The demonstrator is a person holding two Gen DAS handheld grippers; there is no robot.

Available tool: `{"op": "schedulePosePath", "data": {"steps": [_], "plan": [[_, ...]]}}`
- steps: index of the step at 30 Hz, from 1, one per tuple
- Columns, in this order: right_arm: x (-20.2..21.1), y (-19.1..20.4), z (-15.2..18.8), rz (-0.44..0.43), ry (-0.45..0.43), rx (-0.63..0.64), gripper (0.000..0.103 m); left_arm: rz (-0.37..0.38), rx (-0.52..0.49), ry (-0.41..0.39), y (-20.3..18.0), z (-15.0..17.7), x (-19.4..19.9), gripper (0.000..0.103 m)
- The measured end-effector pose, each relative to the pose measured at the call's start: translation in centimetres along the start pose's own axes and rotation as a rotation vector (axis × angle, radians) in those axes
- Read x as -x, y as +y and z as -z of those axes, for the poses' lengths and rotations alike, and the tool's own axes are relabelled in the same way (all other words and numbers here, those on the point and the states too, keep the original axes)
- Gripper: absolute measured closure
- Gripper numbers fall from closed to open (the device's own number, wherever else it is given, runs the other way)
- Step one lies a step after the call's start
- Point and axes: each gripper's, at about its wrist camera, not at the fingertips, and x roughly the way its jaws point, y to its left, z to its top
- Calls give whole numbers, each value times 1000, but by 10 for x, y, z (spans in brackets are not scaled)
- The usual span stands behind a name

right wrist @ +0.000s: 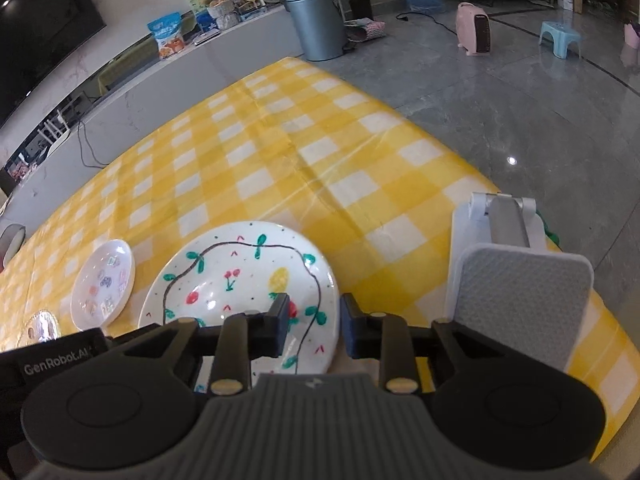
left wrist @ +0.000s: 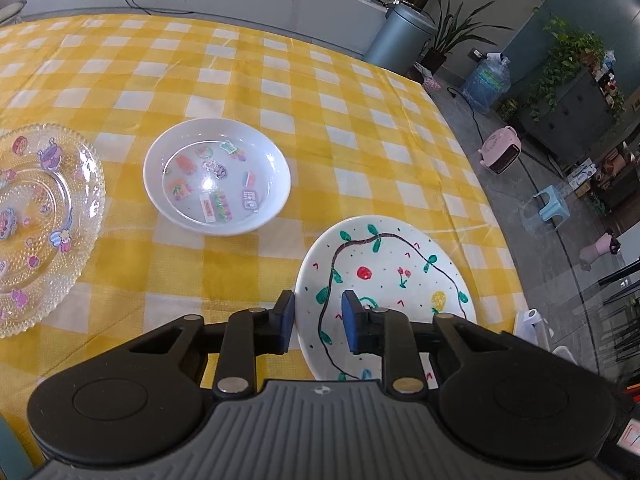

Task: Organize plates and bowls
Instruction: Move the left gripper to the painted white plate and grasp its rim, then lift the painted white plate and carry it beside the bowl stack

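Over the checked table, both grippers, left and right, straddle the painted plate's opposite rims half-closed, apparently not clamped; next, squeeze and lift evenly.

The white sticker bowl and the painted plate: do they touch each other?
Apart. The left wrist view shows a strip of yellow checked tablecloth between the white sticker bowl and the painted plate.

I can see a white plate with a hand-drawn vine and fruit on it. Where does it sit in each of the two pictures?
Left wrist view: the painted plate lies at lower right, its left rim between the left gripper fingers.
Right wrist view: the same plate lies at lower centre, its right rim between the right gripper fingers.
Shared landmark: the white sticker bowl, to the plate's left in both.
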Motion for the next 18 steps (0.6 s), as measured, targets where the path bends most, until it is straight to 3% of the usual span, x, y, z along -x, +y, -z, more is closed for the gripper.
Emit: {"op": "schedulePosePath", "data": {"steps": [4,18], "plan": [[1,-8,-1,-13,3,-58,90,-14,-6,-5,3,-2,0,87],[7,-10,4,-80,22,-81,93,-55,-19,-45,4,6,33,91]]}}
